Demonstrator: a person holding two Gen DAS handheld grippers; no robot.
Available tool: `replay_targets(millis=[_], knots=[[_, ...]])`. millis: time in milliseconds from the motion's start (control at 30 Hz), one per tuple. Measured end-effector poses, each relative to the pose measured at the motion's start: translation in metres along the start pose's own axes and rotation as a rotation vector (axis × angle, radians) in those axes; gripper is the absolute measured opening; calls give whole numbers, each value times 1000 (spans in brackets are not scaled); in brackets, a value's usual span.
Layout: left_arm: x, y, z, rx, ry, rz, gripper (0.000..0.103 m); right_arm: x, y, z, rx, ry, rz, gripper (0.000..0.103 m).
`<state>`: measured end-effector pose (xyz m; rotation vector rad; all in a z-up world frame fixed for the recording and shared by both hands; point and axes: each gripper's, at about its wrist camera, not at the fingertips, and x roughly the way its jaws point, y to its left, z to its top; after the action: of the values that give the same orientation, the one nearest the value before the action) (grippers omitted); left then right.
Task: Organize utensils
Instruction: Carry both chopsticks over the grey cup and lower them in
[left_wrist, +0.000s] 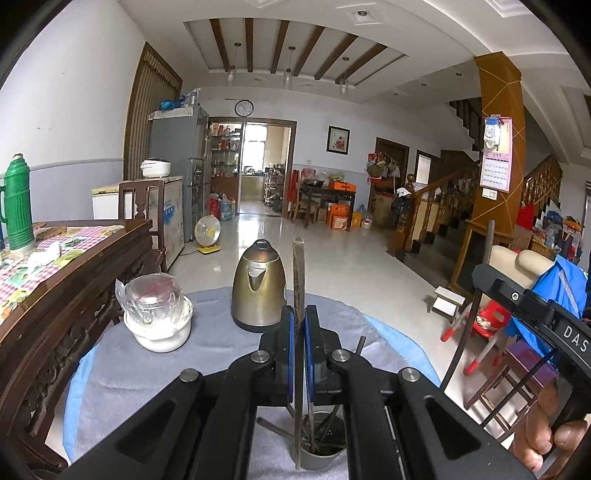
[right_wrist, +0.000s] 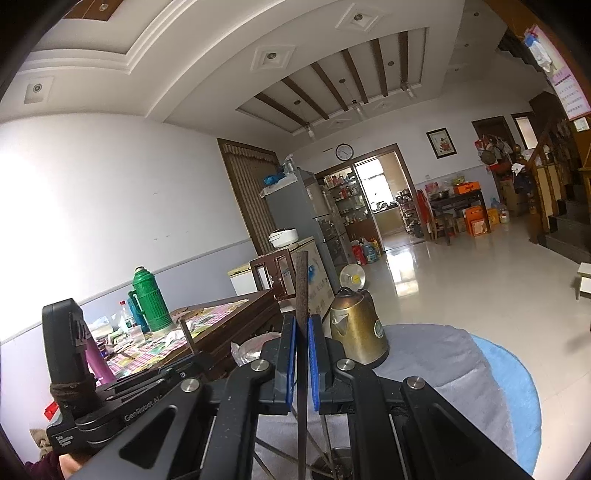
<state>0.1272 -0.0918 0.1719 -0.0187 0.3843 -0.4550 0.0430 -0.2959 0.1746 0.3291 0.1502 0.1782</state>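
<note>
**Ana:** Claw on the left (left_wrist: 299, 341) is pinching a flat, dark metal strip (left_wrist: 298, 280), nearly upright, its lower end reaching down beside the metal cup (left_wrist: 320, 452) on the table (left_wrist: 155, 373).

**Ben:** Why upright?

**Ana:** My guess: so it goes straight in or out of the cup, which already holds other thin rods.

**Ben:** And the right claw (right_wrist: 302, 360)?

**Ana:** Pressed onto a long narrow rough-faced bar (right_wrist: 301, 291), rusty brown, tapering toward the top. It also stands nearly vertical, above the same cup.

**Ben:** Anything nearby?

**Ana:** Brass-coloured kettle (left_wrist: 258, 288) behind, well clear of both.
</note>
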Motion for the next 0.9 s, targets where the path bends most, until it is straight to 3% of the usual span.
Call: replay_targets(millis=[567, 900], knots=[[24, -15, 20, -24, -39, -60, 5, 33, -27, 7, -7, -15, -31, 7], [59, -9, -2, -71, 6, -37, 5, 69, -39, -20, -21, 13, -46, 7]])
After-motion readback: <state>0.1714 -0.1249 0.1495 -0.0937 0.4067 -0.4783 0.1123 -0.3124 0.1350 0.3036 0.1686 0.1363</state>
